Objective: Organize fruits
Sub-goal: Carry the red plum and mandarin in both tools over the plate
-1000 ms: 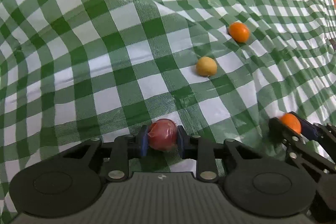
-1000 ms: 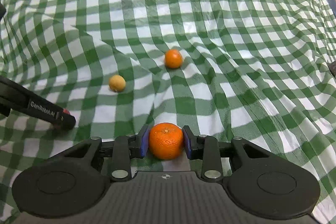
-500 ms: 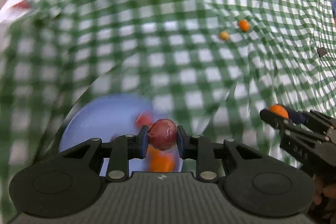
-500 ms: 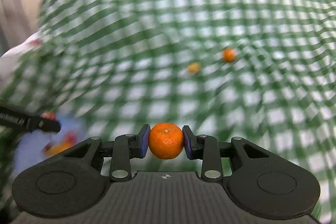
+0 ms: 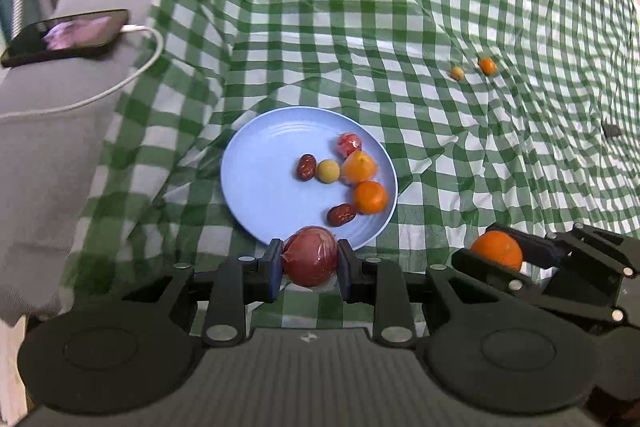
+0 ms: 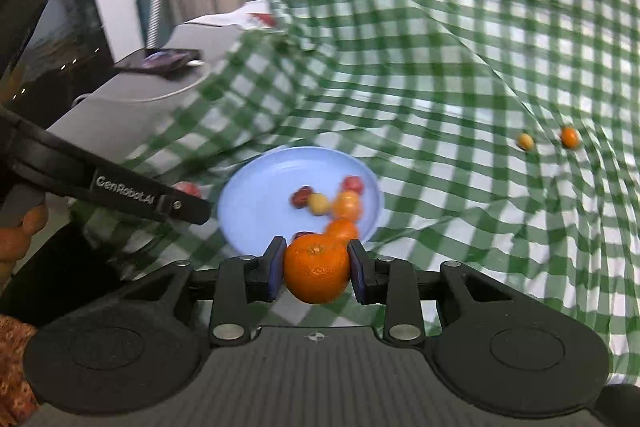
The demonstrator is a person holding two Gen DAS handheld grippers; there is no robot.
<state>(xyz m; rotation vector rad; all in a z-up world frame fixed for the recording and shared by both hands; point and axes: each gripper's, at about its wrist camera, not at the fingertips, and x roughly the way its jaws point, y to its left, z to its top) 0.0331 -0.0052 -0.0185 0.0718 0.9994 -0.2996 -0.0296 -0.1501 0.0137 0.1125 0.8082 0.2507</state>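
Note:
My left gripper (image 5: 310, 263) is shut on a red wrapped fruit (image 5: 310, 261) just at the near rim of a light blue plate (image 5: 260, 179). The plate holds several fruits: two dark red dates, a yellow one, a red wrapped one and two orange ones. My right gripper (image 6: 316, 269) is shut on an orange tangerine (image 6: 316, 267) at the near edge of the same plate (image 6: 256, 195). It also shows in the left wrist view (image 5: 498, 255), to the right of the plate. A small yellow fruit (image 5: 457, 72) and a small orange (image 5: 487, 66) lie far off on the cloth.
The table wears a wrinkled green-and-white checked cloth (image 5: 400, 7). A phone (image 5: 68, 37) on a white cable lies on a grey surface at the left, beyond the cloth edge. A small dark object (image 5: 610, 131) lies on the cloth at far right.
Both grippers have swung back and to the left from the loose fruits to the blue plate, each still holding its fruit. The plate has come fully into view.

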